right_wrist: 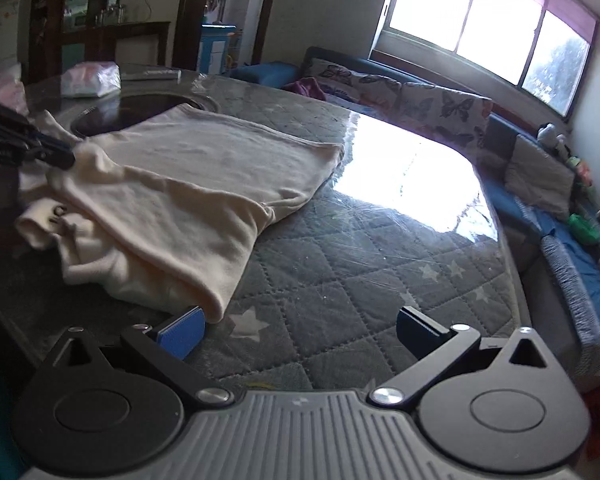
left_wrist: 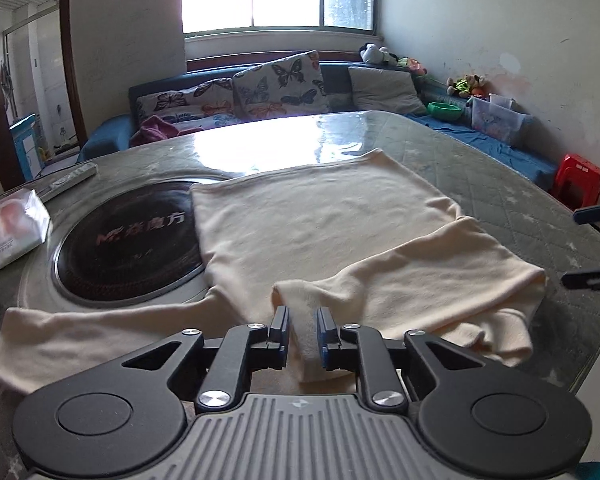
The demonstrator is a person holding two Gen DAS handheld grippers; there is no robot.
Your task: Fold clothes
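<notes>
The cream garment [left_wrist: 320, 220] in front of me is a soft knit top, lying mostly flat on the surface, its body spread smooth and its far hem straight. The right sleeve [left_wrist: 440, 272] is folded in across the body, making a thick doubled layer with a rounded fold on the right side. The left sleeve [left_wrist: 80, 332] lies stretched out flat to the left. A narrow strip of its near edge [left_wrist: 304, 344] rises between my left jaws, pinched there
</notes>
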